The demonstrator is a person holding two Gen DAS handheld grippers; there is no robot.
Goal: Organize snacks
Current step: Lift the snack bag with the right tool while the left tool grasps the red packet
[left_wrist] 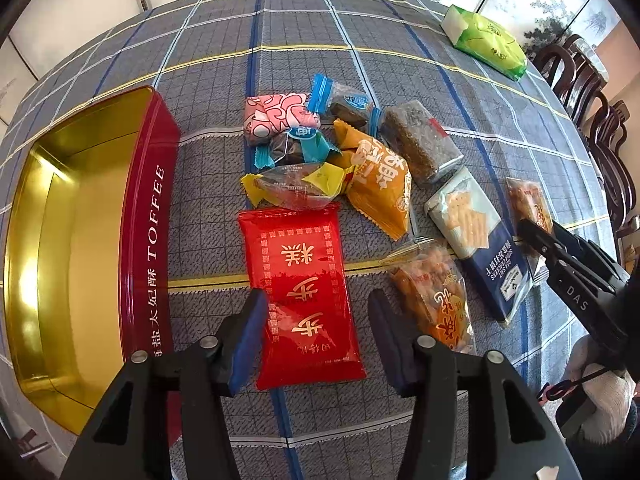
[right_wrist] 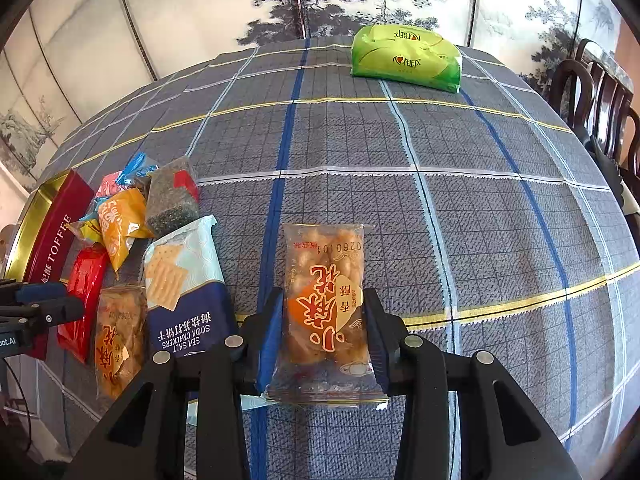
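Left gripper (left_wrist: 316, 334): jaws apart, hanging over the near end of the red packet (left_wrist: 302, 292), pads either side of it and clear of it, nothing held
Right gripper (right_wrist: 320, 334): jaws closed on a clear twist-snack packet (right_wrist: 325, 312), pads pressed to both its long edges
Tin (left_wrist: 86, 248): red, marked TOFFEE, gold inside, lid off, at the left of the desk (left_wrist: 360, 40), nothing showing in it
Pile: just right of the tin; pink packet (left_wrist: 280, 118) and blue-ended sweets (left_wrist: 340, 102) at the far side, yellow-ended sweet (left_wrist: 296, 188) and orange packet (left_wrist: 380, 184) nearer, touching and overlapping
Dark bar (left_wrist: 420, 146): clear wrap, right of the pile, beside the orange packet
Crackers (left_wrist: 476, 240): pale and navy pack, near-right of the bar
Second twist packet (left_wrist: 432, 296): left of the crackers, right of the red packet
Tissues (right_wrist: 406, 58): green pack, far right, well apart from the snacks
Chairs (right_wrist: 596, 96): dark wood, beyond the right edge
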